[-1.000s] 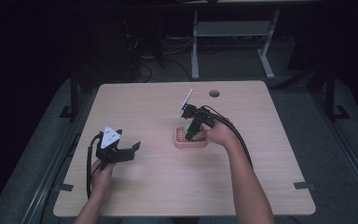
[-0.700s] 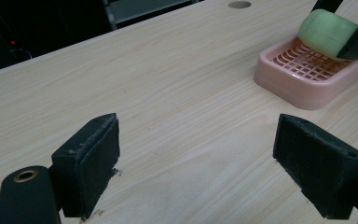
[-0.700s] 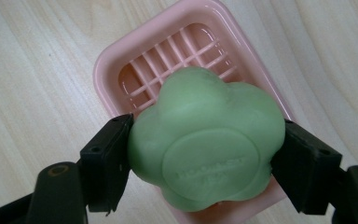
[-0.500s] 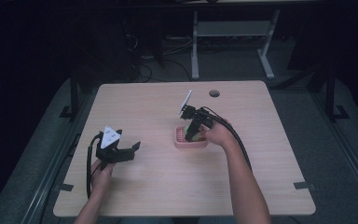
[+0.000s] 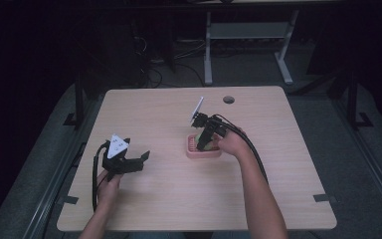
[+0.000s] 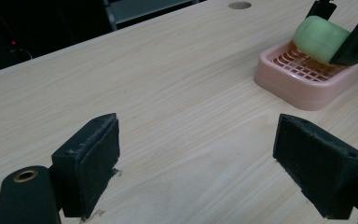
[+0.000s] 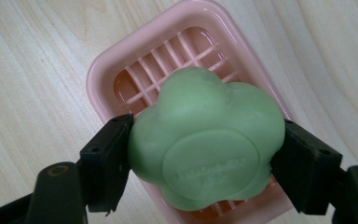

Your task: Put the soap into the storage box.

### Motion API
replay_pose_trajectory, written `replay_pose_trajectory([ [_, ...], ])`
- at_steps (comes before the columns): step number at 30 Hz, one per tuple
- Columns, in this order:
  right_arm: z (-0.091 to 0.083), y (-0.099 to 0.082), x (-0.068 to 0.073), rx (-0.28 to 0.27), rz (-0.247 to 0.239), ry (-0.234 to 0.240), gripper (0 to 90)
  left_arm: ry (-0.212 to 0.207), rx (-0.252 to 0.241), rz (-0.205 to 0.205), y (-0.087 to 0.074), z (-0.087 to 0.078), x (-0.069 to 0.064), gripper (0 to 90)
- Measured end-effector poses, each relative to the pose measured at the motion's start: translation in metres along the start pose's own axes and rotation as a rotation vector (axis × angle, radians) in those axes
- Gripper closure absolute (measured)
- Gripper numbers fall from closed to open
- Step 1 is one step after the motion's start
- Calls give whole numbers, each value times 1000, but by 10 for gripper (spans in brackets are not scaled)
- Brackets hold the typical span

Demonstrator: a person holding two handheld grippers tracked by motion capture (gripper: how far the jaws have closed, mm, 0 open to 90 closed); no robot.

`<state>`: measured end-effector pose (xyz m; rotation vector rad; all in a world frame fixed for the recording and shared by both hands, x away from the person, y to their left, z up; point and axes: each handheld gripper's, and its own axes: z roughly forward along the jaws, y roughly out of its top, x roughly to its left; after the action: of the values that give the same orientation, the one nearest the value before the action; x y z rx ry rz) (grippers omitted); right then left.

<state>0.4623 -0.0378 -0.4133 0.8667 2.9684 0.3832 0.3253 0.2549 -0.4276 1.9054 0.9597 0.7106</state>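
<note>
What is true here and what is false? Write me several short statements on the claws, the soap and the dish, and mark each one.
1. The right claw grips a green soap. True.
2. The soap dish is blue. False: it is pink.
3. The left claw holds the dish. False: it is open and holds nothing, apart from the dish.
4. The dish has a grid floor. True.
5. The soap is a flat rectangle. False: it is lobed like a flower.
</note>
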Motion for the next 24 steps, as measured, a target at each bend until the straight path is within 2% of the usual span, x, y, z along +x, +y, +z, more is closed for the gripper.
replay_pose_trajectory([
  [16, 1, 0, 0, -17, 15, -1, 252, 0, 2, -1, 0, 0, 0, 143],
  [24, -5, -1, 0, -51, 8, 1, 254, -2, 0, 0, 0, 0, 0, 143],
])
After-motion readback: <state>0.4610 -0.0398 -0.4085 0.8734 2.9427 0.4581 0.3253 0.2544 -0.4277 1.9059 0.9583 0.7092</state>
